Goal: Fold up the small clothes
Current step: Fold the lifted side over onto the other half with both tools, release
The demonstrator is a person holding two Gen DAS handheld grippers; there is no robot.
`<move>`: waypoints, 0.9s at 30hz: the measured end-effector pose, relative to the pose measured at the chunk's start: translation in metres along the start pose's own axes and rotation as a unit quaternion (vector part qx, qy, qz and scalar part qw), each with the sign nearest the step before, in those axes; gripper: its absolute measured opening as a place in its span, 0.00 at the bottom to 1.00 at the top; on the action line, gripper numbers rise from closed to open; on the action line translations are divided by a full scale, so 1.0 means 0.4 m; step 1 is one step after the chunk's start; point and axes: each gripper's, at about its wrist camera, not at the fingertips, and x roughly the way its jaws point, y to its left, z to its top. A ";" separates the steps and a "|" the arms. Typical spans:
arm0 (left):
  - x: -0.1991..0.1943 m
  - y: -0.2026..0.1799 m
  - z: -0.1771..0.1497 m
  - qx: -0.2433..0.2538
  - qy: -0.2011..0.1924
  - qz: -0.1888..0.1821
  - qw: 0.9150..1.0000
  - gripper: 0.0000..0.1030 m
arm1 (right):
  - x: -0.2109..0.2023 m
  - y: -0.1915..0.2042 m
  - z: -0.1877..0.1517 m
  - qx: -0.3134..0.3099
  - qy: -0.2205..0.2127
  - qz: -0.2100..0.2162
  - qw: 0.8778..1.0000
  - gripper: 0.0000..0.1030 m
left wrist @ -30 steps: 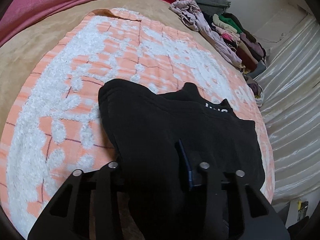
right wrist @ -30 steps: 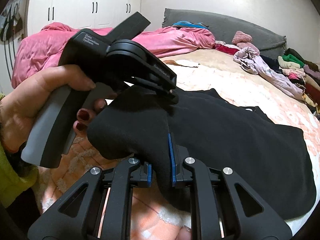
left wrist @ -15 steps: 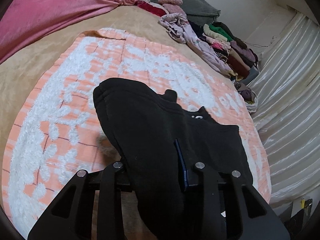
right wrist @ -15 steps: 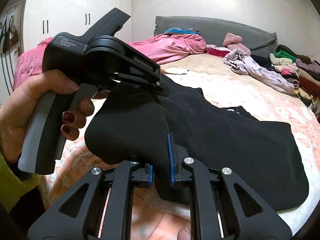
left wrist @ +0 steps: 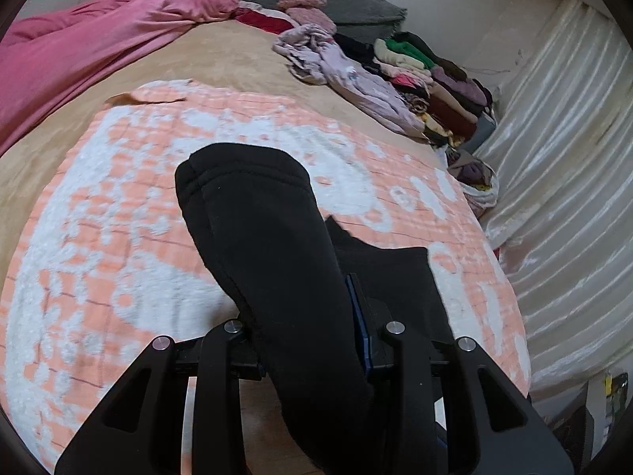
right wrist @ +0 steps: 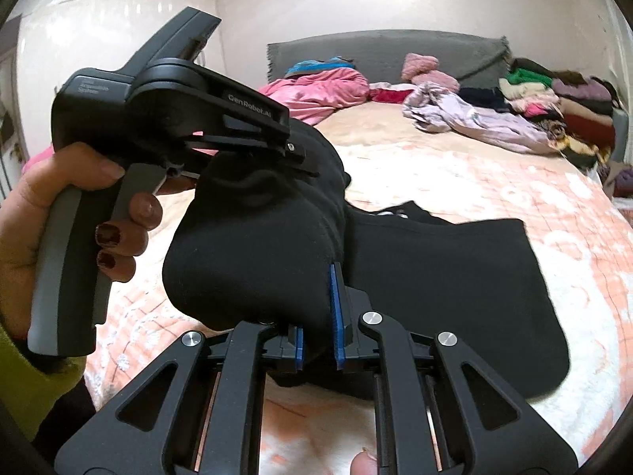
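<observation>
- Two hand-held black grippers clamp one black fleece garment (right wrist: 443, 285) and lift its near edge above the orange-and-white tufted blanket (left wrist: 99, 237), the landmark for every place below.
- Far left of the blanket, in the right wrist view, a person's hand (right wrist: 47, 213) with dark red nails and a yellow-green sleeve (right wrist: 16, 388) grips the grey handle of the left gripper (right wrist: 300, 158).
- That left gripper points down and right over the blanket's left part, its jaws closed on a bunched fold of the garment; its own camera shows the left gripper (left wrist: 312, 332) with thick black cloth filling the gap between the fingers.
- Above the blanket's middle, seen by the left wrist camera, a rounded hemmed end of the garment (left wrist: 245, 213) sticks up and away from the jaws, clear of the blanket.
- Near the blanket's front edge, the right gripper (right wrist: 318, 340) has its blue-padded fingers (right wrist: 336, 304) pinched tight on a thin layer of the same garment.
- Right of that grip, the rest of the garment spreads flat on the blanket, reaching toward its right edge.
- Beyond the blanket's far left corner lies a crumpled pink duvet (left wrist: 99, 39).
- Beyond the blanket's far right corner sits a row of mixed coloured clothes (left wrist: 427, 75), with a lilac garment (left wrist: 348, 75) spilling nearest the blanket.
- Right of the blanket, off the bed, hangs a cream satin curtain (left wrist: 561, 182).
</observation>
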 end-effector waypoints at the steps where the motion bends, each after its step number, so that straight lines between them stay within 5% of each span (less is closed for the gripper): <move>1: 0.005 -0.015 0.001 0.004 0.002 0.000 1.000 0.29 | -0.005 -0.010 0.000 0.004 0.000 -0.003 1.000 0.05; 16: 0.175 -0.244 0.011 0.058 0.057 0.028 0.996 0.29 | -0.023 -0.198 -0.028 0.128 0.019 -0.023 0.991 0.05; 27: 0.308 -0.301 -0.016 0.071 0.090 0.045 0.992 0.29 | 0.007 -0.295 -0.059 0.218 0.072 -0.020 0.973 0.05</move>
